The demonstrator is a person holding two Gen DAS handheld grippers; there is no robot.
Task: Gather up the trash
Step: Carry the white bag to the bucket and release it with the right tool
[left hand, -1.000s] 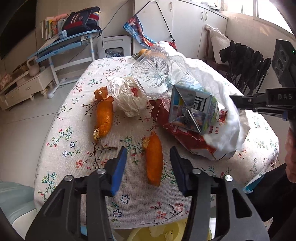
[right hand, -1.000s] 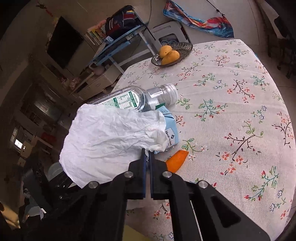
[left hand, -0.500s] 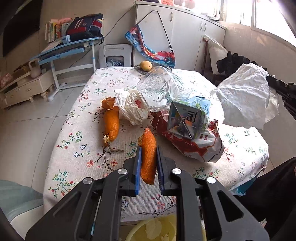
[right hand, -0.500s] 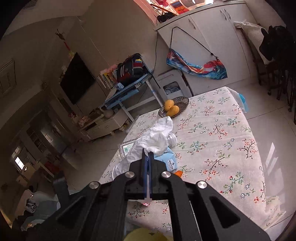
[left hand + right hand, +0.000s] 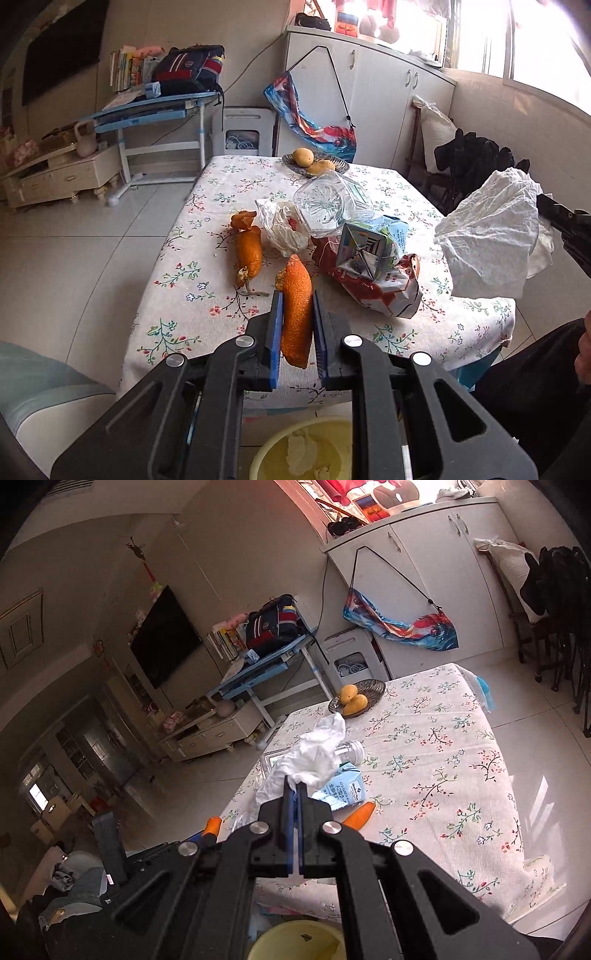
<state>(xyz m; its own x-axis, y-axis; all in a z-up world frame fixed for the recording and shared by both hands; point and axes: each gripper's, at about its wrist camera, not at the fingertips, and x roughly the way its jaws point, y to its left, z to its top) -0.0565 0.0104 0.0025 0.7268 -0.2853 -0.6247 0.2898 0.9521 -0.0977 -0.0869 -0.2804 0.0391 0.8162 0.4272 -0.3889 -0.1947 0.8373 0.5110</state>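
Observation:
My left gripper [image 5: 297, 295] is shut on an orange peel [image 5: 296, 306], held above the near edge of the floral table [image 5: 207, 266]. My right gripper [image 5: 294, 788] is shut on a crumpled white tissue [image 5: 310, 757], which also shows hanging at the right in the left wrist view, tissue [image 5: 487, 236]. A yellow bin [image 5: 306, 448] with paper in it sits on the floor below both grippers, bin [image 5: 295, 941]. Left on the table are a second peel [image 5: 249, 251], a clear plastic bottle [image 5: 325, 203], a milk carton [image 5: 369, 247], a red wrapper [image 5: 373, 291] and a plastic bag [image 5: 280, 225].
A wire basket with mangoes [image 5: 314, 162] stands at the table's far end. A blue desk [image 5: 155, 110] and white cabinets [image 5: 369, 92] line the back wall. Dark chairs [image 5: 476, 162] stand to the right. A person's dark sleeve [image 5: 528, 369] is at lower right.
My left gripper closed on the nearest orange peel and lifted it off the table. My right gripper rose and pulled back with the tissue hanging from it.

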